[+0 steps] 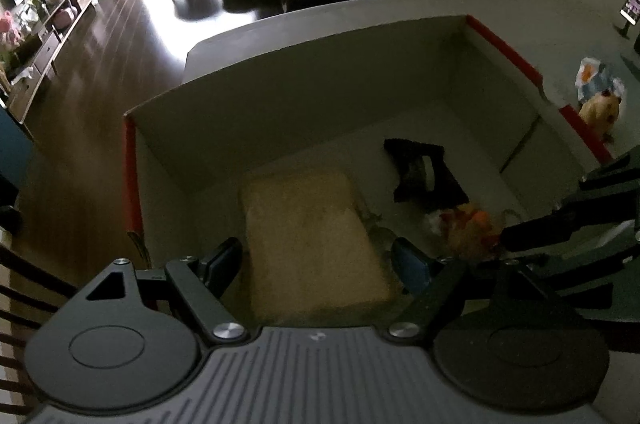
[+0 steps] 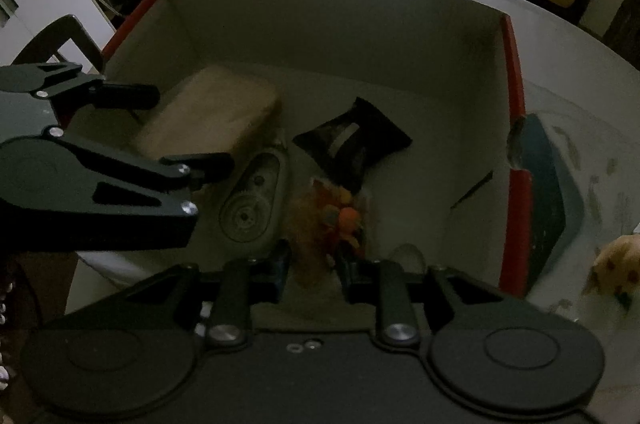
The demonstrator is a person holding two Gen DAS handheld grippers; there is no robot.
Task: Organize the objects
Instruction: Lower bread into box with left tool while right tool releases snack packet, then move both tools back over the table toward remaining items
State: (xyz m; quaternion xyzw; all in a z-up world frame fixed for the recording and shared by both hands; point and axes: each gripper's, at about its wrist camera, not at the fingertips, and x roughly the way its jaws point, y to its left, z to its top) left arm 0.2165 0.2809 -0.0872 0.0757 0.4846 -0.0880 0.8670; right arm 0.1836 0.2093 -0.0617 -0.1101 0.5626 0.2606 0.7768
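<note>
On the left wrist view, my left gripper hangs spread over the tan pad in the box. On the right, my right gripper pinches the crinkly snack bag low in the box; it looks light, soft and slippery, so I'd grip its edge.

One big box with red edges is sitting on one white table. Four things are lying inside the box: one tan block that looks like a sponge, one black packet, one see-through case with round wheels showing inside, and one crinkly bag with orange bits in it. Two grippers are hanging over the box, the left gripper and the right gripper. Outside the box, one small yellow stuffed toy and one little printed packet are lying on the table.
</note>
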